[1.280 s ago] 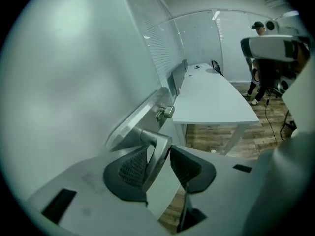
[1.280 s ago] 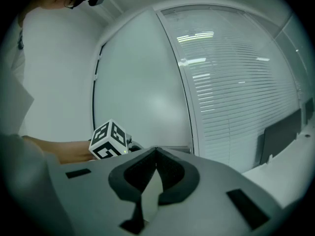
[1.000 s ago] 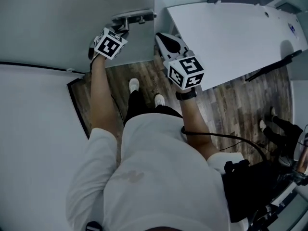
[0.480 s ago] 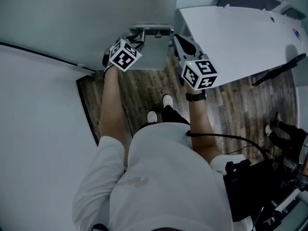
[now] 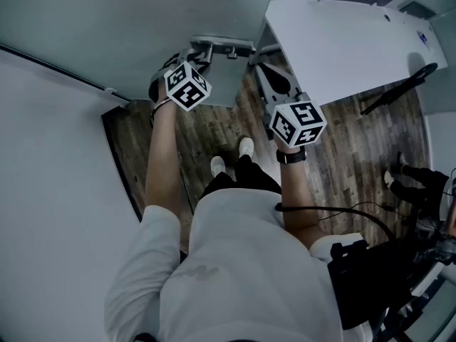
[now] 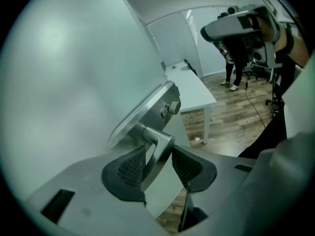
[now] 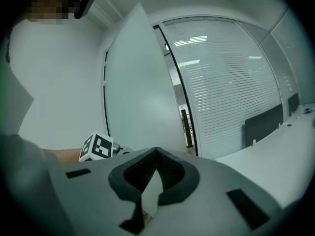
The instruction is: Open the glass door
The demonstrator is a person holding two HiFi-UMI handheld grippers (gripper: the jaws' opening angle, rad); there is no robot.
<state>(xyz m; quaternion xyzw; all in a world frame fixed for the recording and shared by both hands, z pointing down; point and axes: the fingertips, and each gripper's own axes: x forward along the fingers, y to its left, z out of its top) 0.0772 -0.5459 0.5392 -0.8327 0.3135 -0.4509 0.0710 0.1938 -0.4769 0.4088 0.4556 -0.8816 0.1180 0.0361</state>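
Note:
The frosted glass door (image 5: pixel 142 20) fills the top left of the head view and stands ajar. Its metal lever handle (image 6: pixel 156 149) lies between the pads of my left gripper (image 6: pixel 158 163), which press on both its sides; these jaws have just been opening a little. The head view shows my left gripper (image 5: pixel 194 54) reaching up to the handle plate (image 5: pixel 222 45). To its right my right gripper (image 5: pixel 259 70) hangs free in the air beside the door edge. Its pads (image 7: pixel 156 154) meet and hold nothing.
A white desk (image 5: pixel 356 41) stands close on the right, above the wood floor (image 5: pixel 342 155). A white wall (image 5: pixel 50 191) runs along the left. Another person (image 6: pixel 236 43) stands at the far end of the room. A glass wall with blinds (image 7: pixel 231 82) is ahead.
The door handle and my left gripper on it have shifted right and slightly down in the head view. My right gripper moved right too. The person's feet have stepped.

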